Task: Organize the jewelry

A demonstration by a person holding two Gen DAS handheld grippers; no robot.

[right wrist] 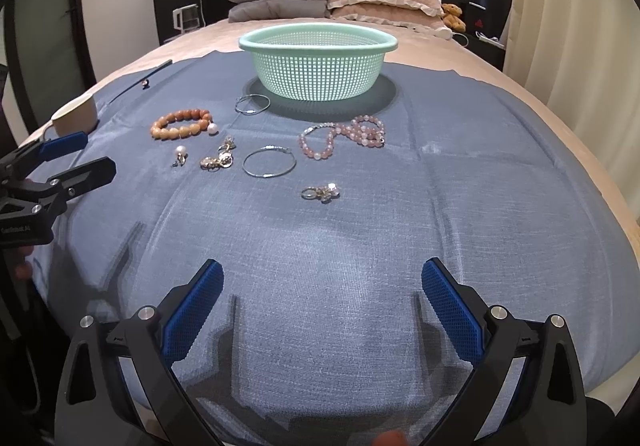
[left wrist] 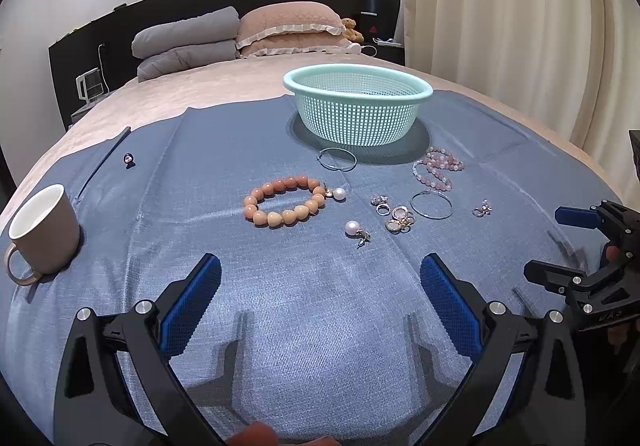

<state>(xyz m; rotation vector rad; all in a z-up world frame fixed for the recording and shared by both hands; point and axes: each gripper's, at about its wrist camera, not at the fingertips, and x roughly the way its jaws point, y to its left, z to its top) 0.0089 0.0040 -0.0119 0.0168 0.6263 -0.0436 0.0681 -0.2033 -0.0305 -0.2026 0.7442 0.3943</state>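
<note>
1. Nothing is picked up yet; the jewelry lies loose on the blue cloth [right wrist: 460,205] over the bed, near the basket [right wrist: 318,63].
2. Next, I judge, one tool must reach forward and pinch a small piece flat against soft cloth.
3. Left tool [left wrist: 320,270] and right tool [right wrist: 322,276] both gape wide apart, empty, touching nothing.
4. The orange bracelet [left wrist: 285,201] lies left, the pink beads [right wrist: 344,135] right.

The mug [right wrist: 76,115] beside the orange bead bracelet [right wrist: 182,124] is half hidden behind the left hand-held gripper [right wrist: 76,155] in the right wrist view. The gold ring cluster [left wrist: 398,219] right of that bracelet is too small to count. The basket [left wrist: 358,103] hides its own floor.
</note>
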